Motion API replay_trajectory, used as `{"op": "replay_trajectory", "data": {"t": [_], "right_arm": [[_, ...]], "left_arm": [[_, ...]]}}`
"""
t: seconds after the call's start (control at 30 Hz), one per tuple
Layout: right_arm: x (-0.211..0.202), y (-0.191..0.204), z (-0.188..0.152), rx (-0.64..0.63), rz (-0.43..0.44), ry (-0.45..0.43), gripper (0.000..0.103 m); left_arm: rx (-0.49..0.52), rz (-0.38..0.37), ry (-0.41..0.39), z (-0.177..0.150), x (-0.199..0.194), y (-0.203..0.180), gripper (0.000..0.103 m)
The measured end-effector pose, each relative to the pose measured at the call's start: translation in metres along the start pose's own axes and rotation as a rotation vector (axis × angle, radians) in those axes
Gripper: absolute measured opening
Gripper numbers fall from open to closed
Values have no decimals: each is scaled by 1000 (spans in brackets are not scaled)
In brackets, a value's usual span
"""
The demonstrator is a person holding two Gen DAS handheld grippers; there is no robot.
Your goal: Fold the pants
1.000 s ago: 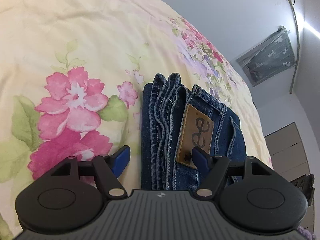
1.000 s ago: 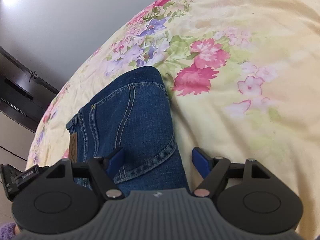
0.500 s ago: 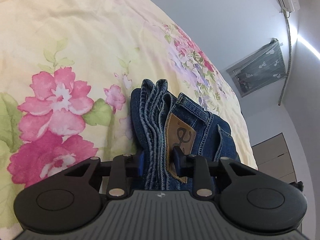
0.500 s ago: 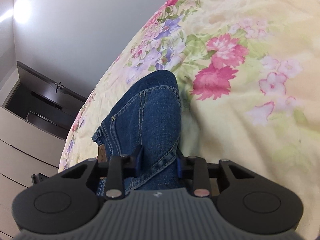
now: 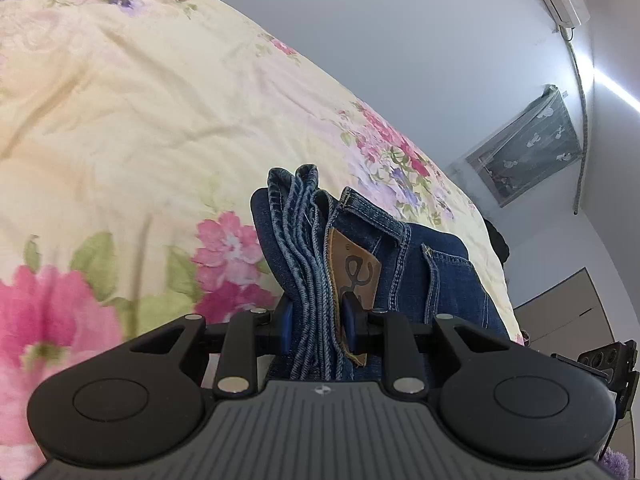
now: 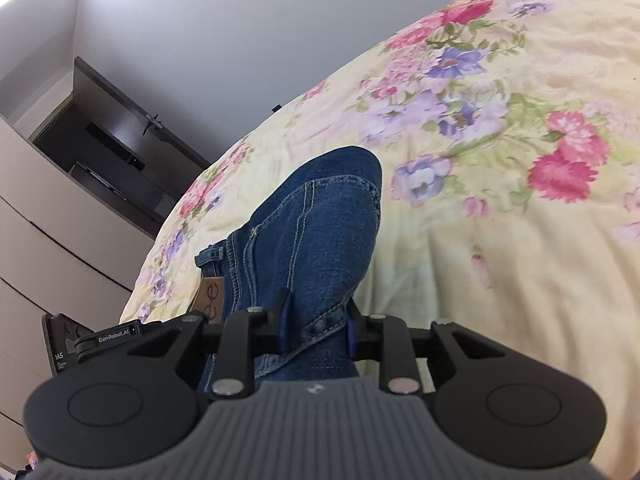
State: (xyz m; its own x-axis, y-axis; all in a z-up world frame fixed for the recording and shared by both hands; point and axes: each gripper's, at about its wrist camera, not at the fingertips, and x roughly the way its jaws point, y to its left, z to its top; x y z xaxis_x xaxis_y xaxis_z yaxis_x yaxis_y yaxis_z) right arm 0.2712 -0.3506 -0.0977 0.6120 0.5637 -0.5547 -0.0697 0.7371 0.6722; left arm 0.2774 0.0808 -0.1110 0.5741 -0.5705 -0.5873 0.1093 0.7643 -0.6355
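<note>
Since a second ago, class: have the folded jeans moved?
Yes. The folded jeans, clamped by the left gripper and right gripper, have risen off the floral bedspread, judged by its pink flower.

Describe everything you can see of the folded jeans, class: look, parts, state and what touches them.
The jeans are dark blue denim with pale stitching, folded into a thick bundle. Stacked hem edges, a belt loop and a brown leather patch show at one end. The left gripper and right gripper are each clamped on an end, above the floral bedspread.
</note>
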Motion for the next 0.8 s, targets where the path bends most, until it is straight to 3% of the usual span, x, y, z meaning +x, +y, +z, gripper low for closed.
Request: {"op": "replay_trajectory", "data": {"t": [0.37,0.63,0.8], "right_arm": [[102,91,-32,54,148,39,21],[193,135,-37,33,189,90,21],[240,136,-43,31,181,122,21]], "left_arm": [[22,111,-51,62,-88,78,27],[-13,173,-76,95,-111,147,27],[-66,187,-72,96,-104,190,27]]}}
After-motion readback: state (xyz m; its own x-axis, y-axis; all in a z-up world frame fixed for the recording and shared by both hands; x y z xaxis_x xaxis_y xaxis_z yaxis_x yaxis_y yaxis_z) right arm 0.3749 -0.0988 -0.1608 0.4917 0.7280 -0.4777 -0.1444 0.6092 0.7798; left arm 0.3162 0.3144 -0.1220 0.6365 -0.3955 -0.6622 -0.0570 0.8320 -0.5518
